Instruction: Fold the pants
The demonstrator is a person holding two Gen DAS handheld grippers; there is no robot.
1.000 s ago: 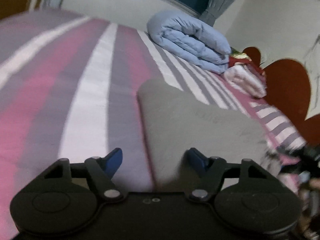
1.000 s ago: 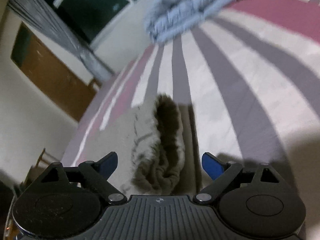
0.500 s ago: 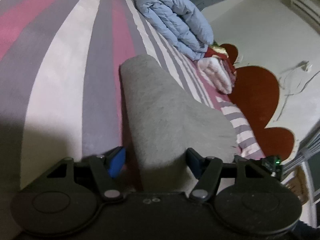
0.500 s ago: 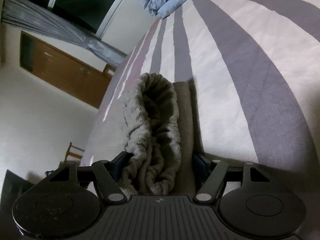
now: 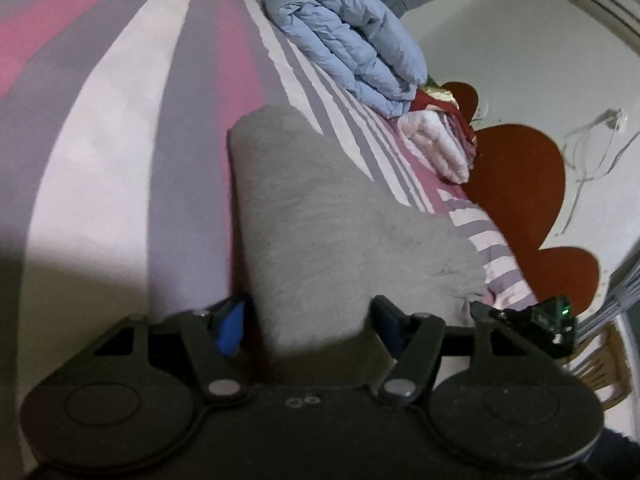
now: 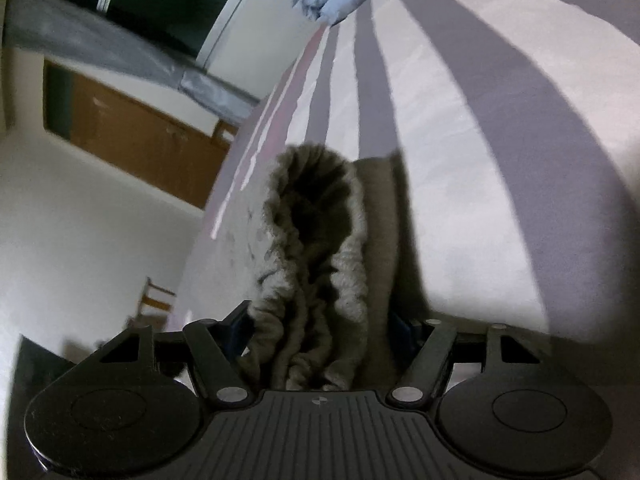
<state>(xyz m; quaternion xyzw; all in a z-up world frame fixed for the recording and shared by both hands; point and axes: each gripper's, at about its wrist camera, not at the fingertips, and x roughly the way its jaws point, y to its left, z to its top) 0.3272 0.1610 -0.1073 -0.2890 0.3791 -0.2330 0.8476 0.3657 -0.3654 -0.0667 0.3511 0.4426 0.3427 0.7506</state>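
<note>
Grey pants [image 5: 320, 224] lie folded lengthwise on a pink, grey and white striped bed sheet [image 5: 120, 128]. My left gripper [image 5: 310, 324] has its blue pads on either side of the smooth end of the pants and is shut on it. In the right wrist view, my right gripper [image 6: 320, 332] is shut on the gathered elastic waistband [image 6: 316, 248], which bunches up between the fingers. The right gripper also shows at the right edge of the left wrist view [image 5: 532, 320].
A folded light-blue quilt [image 5: 352, 48] lies at the head of the bed, with a white and red folded blanket [image 5: 440, 140] beside it. A red headboard [image 5: 520, 184] stands behind. A wooden door [image 6: 132, 136] and a chair [image 6: 156, 300] are beyond the bed's edge.
Both grippers moved in onto the pants and closed: left over the smooth end, right over the waistband. The fabric now bunches between the fingers and is slightly lifted.
</note>
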